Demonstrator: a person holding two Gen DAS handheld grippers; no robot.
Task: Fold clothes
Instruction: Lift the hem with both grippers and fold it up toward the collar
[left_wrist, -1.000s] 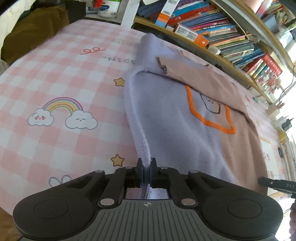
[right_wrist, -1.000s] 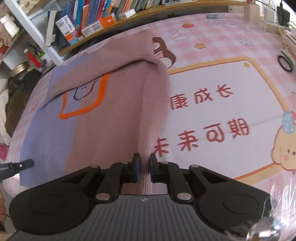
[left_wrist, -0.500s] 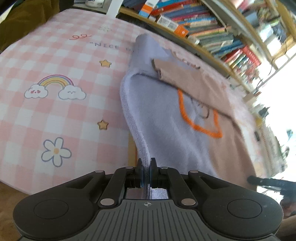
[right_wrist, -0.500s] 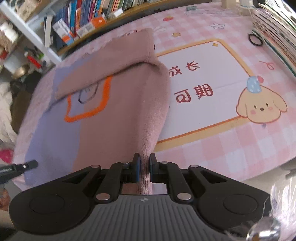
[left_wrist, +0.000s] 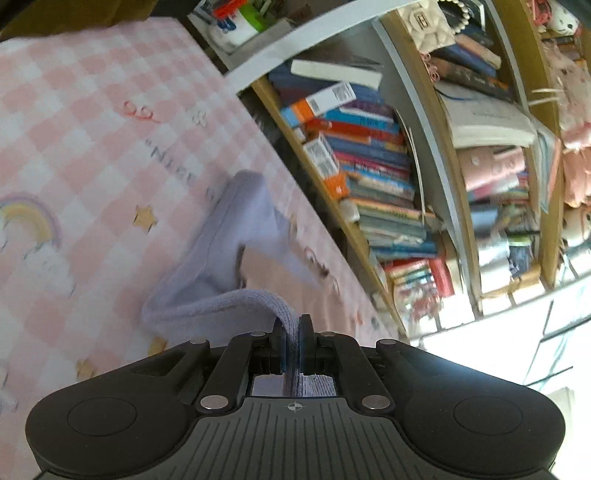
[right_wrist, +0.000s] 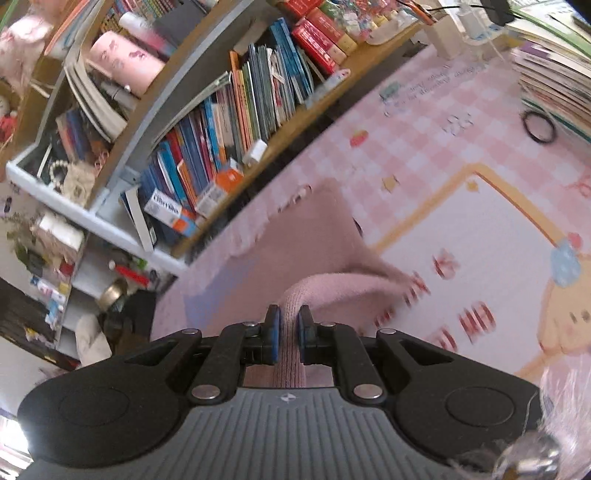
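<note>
A knit sweater, lavender on one half and dusty pink on the other, lies on a pink checked table mat. My left gripper (left_wrist: 291, 334) is shut on the lavender hem (left_wrist: 236, 306) and holds it lifted and curled forward over the sweater's body (left_wrist: 240, 221). My right gripper (right_wrist: 289, 332) is shut on the pink hem (right_wrist: 325, 291), also lifted and arched forward over the pink half (right_wrist: 306, 225). The sweater's middle and its orange motif are hidden under the raised fold.
The pink checked mat (left_wrist: 74, 122) with rainbow and star prints covers the table; a white panel with red characters (right_wrist: 469, 258) lies on the right. Bookshelves (left_wrist: 369, 155) packed with books stand just past the far edge. A black hair tie (right_wrist: 539, 125) lies far right.
Both grippers have lifted the hem and swung it up and forward toward the bookshelf side, folding the bottom over the body. Both views tilted up; the flat sweater front went out of sight.
</note>
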